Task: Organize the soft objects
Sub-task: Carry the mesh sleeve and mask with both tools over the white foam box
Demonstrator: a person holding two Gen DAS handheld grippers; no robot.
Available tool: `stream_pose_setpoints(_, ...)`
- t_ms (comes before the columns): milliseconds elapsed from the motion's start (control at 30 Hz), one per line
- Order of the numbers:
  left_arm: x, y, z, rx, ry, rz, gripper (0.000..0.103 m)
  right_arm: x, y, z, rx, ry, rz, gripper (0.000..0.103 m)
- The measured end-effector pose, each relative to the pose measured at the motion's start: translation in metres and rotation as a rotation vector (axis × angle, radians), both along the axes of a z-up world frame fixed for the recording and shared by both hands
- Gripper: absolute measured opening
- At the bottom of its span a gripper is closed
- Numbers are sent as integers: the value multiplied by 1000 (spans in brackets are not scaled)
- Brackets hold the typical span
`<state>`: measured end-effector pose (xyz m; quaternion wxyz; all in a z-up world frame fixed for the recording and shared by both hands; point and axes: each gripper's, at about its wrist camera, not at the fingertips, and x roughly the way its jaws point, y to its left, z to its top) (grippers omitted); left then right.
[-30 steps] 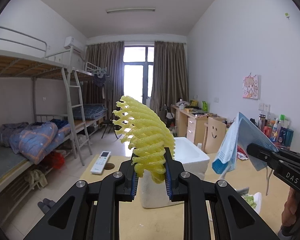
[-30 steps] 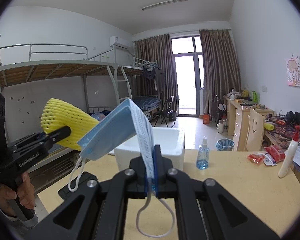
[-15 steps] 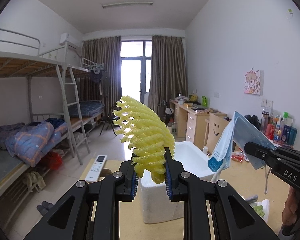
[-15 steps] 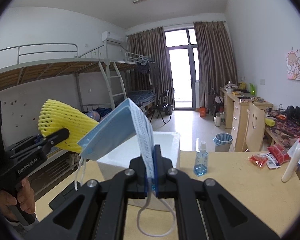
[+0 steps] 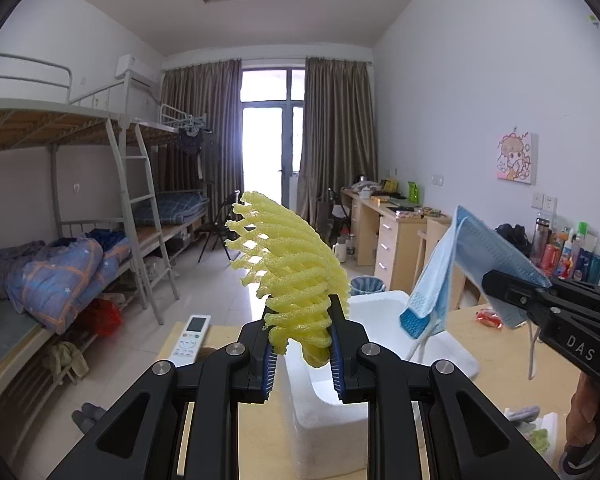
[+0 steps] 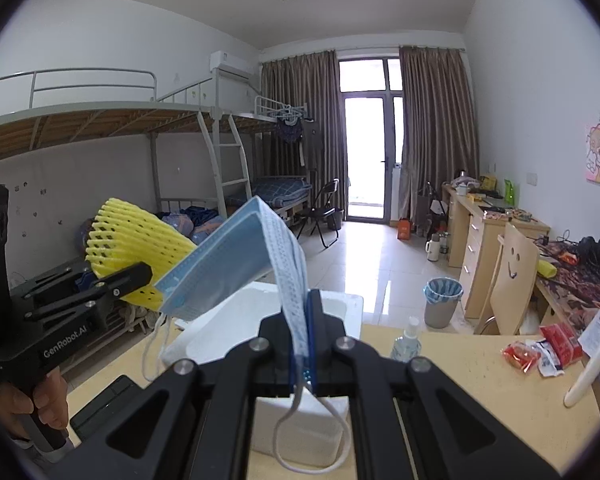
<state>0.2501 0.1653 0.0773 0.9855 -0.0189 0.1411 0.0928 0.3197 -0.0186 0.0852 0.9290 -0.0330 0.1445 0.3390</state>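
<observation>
My left gripper (image 5: 302, 344) is shut on a yellow foam fruit net (image 5: 292, 272), held upright above the near edge of a white foam box (image 5: 380, 344). The net also shows in the right wrist view (image 6: 132, 240). My right gripper (image 6: 305, 328) is shut on a blue face mask (image 6: 236, 264), its ear loops hanging down, held over the same box (image 6: 220, 332). The mask shows at the right of the left wrist view (image 5: 484, 256).
The box sits on a light wooden table (image 6: 480, 392). On it are a white remote (image 5: 192, 334), a small spray bottle (image 6: 408, 340), red snack packets (image 6: 540, 350), a white squeeze bottle (image 6: 588, 364) and a dark flat object (image 6: 108, 400). Bunk beds stand left, desks right.
Both grippers have risen and come closer to the box, each still holding its object. The box now sits lower and nearer in both views.
</observation>
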Motion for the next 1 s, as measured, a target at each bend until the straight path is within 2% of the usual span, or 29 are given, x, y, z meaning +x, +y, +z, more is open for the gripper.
stream_pose_setpoints(133, 10, 2, -1, -1, 5, 5, 23, 14, 10, -7, -7, 49, 30, 7)
stream_pose_setpoints(567, 31, -1, -1, -6, 41, -3, 23, 25, 19, -7, -11, 65, 30, 7)
stream_pose_setpoints(1000, 65, -24, 0, -18, 91, -116, 23, 32, -24, 2, 14, 55, -102, 7)
